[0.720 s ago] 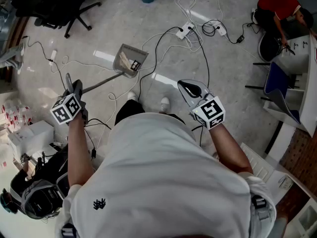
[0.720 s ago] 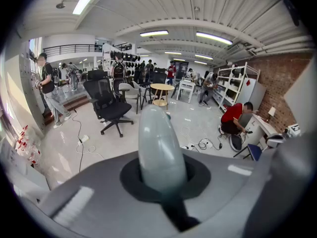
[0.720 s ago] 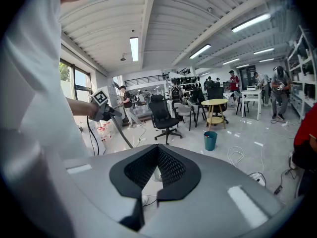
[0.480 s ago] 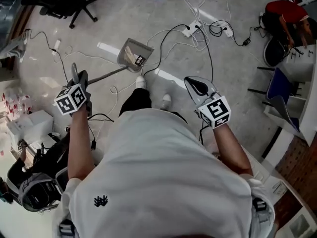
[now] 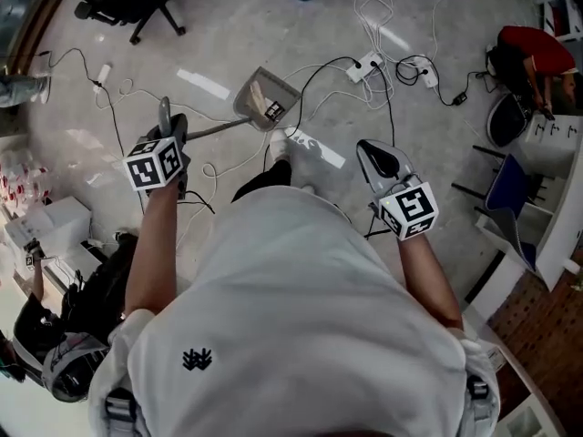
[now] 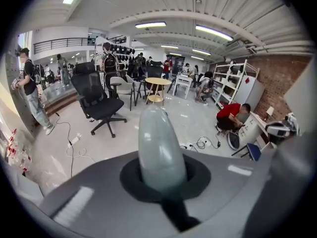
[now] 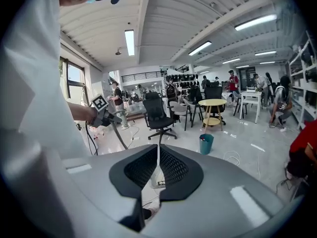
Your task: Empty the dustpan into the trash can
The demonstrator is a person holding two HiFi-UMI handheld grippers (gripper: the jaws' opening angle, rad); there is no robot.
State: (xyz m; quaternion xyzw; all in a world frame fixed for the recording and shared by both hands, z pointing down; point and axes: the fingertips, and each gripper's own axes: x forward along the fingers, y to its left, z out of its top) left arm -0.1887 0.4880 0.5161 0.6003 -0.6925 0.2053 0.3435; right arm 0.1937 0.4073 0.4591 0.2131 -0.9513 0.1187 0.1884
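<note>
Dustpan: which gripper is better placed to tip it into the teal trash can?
Left. The left gripper is shut on the dustpan handle; the right gripper is shut, empty, apart from it.

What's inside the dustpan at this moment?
Head view: the dustpan holds a pale crumpled scrap and a small dark piece with white print. Anything under them is covered; the print is too small to read.
</note>
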